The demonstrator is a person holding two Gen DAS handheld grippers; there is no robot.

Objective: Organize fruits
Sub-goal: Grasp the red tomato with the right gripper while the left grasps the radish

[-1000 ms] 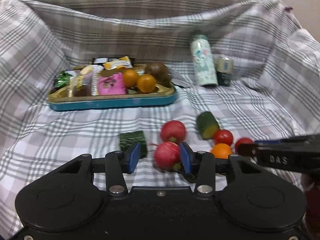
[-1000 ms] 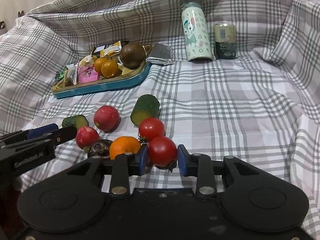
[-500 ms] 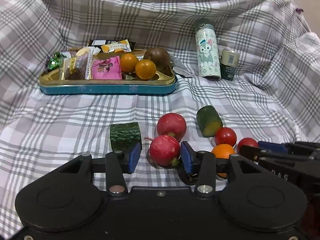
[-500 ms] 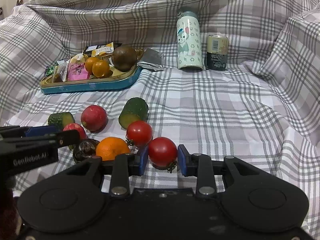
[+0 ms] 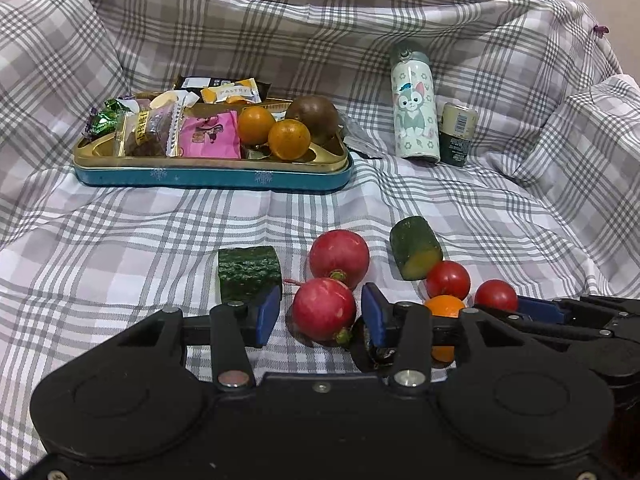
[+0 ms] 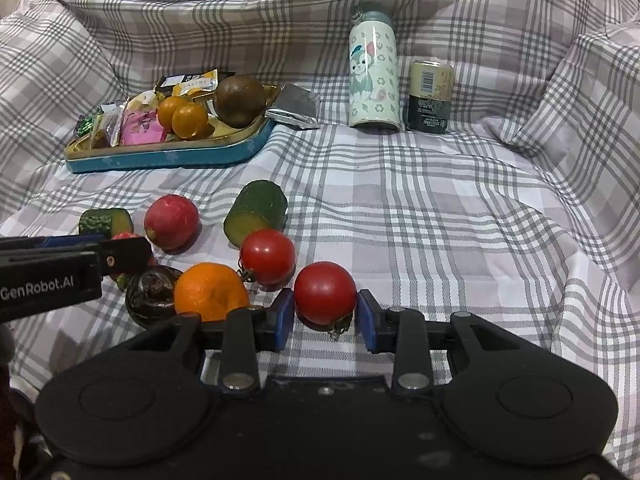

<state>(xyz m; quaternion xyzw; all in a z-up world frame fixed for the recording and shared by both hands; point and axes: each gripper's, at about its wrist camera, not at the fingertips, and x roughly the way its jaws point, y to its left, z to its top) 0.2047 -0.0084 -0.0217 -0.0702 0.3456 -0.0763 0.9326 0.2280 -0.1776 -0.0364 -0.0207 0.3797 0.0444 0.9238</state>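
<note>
Right wrist view: found right hand-held gripper (image 6: pixel 326 320) clenched on a red tomato (image 6: pixel 325 292), pads pressing both flanks, fruit low on the plaid cloth (image 6: pixel 420 200). Compared against the second before: no shift in that grip, tomato in the same place between the pads. Judged as a secured pick, lift not yet begun.

Left wrist view: found left hand-held gripper (image 5: pixel 320 316) released, straddling a radish (image 5: pixel 324 308), with cloth showing between radish and each pad. Noted view rolled level since a second ago, framing the radish more squarely. Judged ready for closing.

Placed a cucumber chunk (image 5: pixel 248 274) at eleven o'clock, just beyond the left pad. Placed the blue tray (image 5: pixel 212 174), already carrying fruit and snacks, at eleven o'clock, well apart. Flagged an orange (image 6: pixel 210 290) at nine o'clock of the tomato, close to the right gripper.
</note>
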